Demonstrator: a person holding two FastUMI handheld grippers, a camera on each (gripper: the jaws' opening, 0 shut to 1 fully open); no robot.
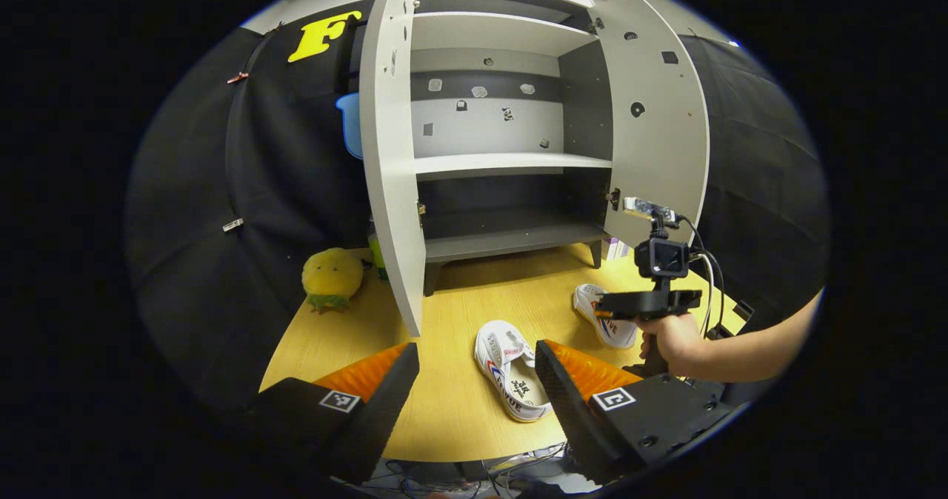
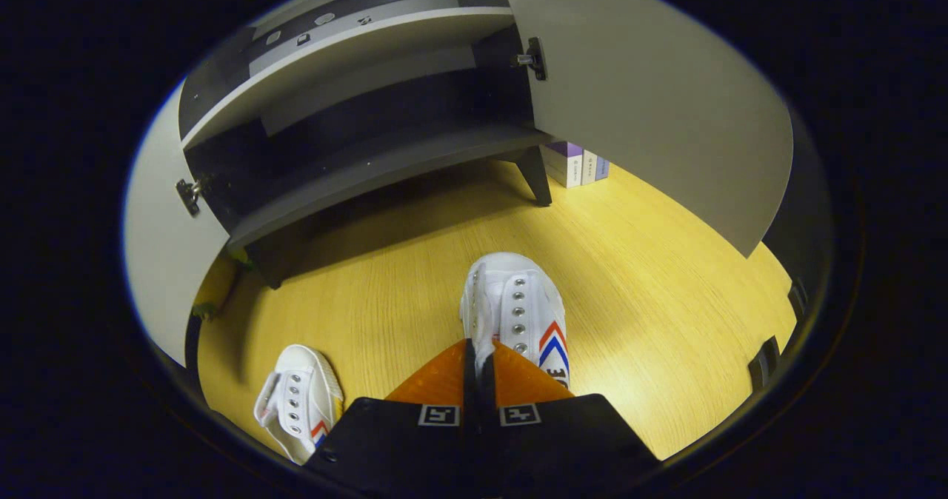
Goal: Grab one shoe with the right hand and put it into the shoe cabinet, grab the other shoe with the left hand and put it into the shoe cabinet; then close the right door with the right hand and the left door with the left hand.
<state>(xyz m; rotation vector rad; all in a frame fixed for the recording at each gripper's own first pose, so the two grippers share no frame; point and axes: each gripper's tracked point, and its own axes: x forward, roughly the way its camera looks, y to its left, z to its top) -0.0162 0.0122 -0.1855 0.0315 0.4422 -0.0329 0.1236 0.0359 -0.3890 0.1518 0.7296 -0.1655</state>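
Two white sneakers lie on the wooden table (image 1: 452, 410) in front of the open shoe cabinet (image 1: 511, 241). My left gripper (image 1: 475, 351) is open, fingers wide apart, with the near shoe (image 1: 511, 373) lying just ahead between them, untouched. In the right gripper view, my right gripper (image 2: 479, 347) is shut on the rim of the other shoe (image 2: 518, 306), which rests on the table. The left gripper view has that gripper (image 1: 648, 303), held by a hand, over the far shoe (image 1: 603, 325). Both doors, left (image 1: 389, 151) and right (image 1: 659, 121), stand open; the shelves are bare.
A yellow plush toy (image 1: 332, 277) sits left of the cabinet and a blue container (image 1: 349, 125) shows behind the left door. Small boxes (image 2: 574, 162) stand by the cabinet's right leg. The second shoe (image 2: 300, 403) lies at lower left in the right gripper view.
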